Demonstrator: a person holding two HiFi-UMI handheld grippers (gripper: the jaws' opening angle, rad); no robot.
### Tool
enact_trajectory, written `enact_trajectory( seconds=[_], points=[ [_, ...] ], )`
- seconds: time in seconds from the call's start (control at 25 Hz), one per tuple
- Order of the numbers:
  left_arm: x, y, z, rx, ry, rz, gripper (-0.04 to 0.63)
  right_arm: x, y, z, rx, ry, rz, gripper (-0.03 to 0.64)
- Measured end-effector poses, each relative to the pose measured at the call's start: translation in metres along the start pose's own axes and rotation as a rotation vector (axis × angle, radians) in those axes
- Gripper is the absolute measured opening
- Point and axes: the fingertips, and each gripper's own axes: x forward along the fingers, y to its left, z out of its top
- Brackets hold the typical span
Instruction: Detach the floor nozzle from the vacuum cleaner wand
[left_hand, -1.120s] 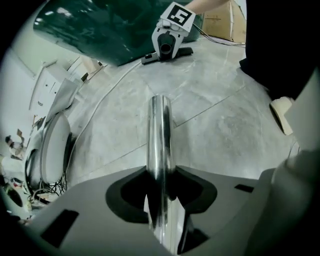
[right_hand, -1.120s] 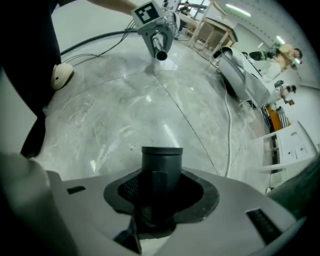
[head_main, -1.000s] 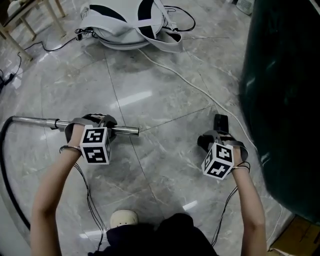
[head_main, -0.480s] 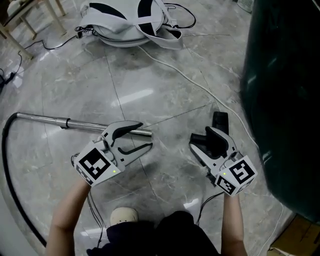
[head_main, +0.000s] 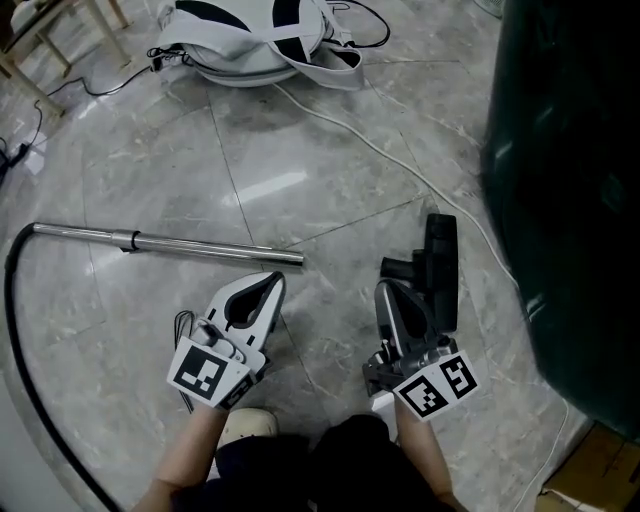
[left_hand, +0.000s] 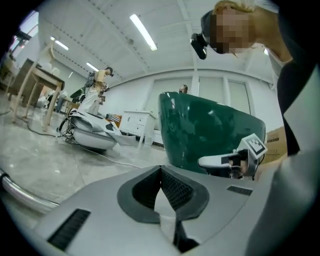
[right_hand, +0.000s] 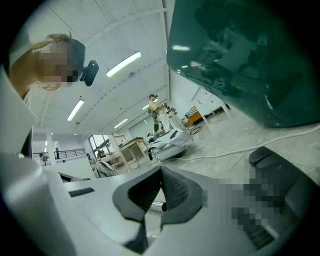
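Floor nozzle (head_main: 441, 268) lies on the marble floor (head_main: 300, 160), right of centre. It's black and already off the wand (head_main: 200, 246), w/ a clear gap of bare floor btwn the two. The wand is a bare metal tube lying flat to the left, free end pointing toward the nozzle. A black hose (head_main: 12, 330) leaves its far-left end and curves down along the left edge.

L gripper (head_main: 272, 283) is just on the near side of the wand's free end, fingers closed tip to tip w/ nothing btwn them. R gripper (head_main: 387, 290) is alongside the nozzle's left, by its neck, fingers likewise closed on nothing.

Far side: white vacuum body (head_main: 250, 45), w/ a white cord (head_main: 380, 155) running toward the nozzle's right. A big dark-green object (head_main: 570, 200) fills the right. A light shoe (head_main: 245, 432) shows at the near edge, btwn the arms.
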Motion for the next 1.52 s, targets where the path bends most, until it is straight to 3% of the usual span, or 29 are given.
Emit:
enact_trajectory(
  seconds=[0.12, 0.28, 0.64, 1.16, 1.52],
  points=[
    [0.000, -0.006, -0.013, 0.074, 0.069, 0.006, 0.009, 0.002, 0.002, -0.006, -0.086, 0.039, -0.031, 0.015],
    [0.004, -0.010, -0.014, 0.119, 0.085, 0.004, 0.009, 0.002, 0.003, -0.008, -0.129, 0.052, -0.050, 0.014],
    [0.002, -0.017, -0.021, 0.128, 0.103, -0.012, 0.009, -0.001, 0.011, -0.011, -0.201, 0.064, -0.042, 0.014],
    [0.001, -0.016, -0.028, 0.151, 0.115, -0.012, 0.011, -0.002, 0.007, -0.015, -0.192, 0.075, -0.032, 0.015],
    [0.000, -0.013, -0.029, 0.105, 0.087, -0.022, 0.009, -0.003, 0.002, -0.021, -0.191, 0.082, -0.034, 0.014]
  ],
)
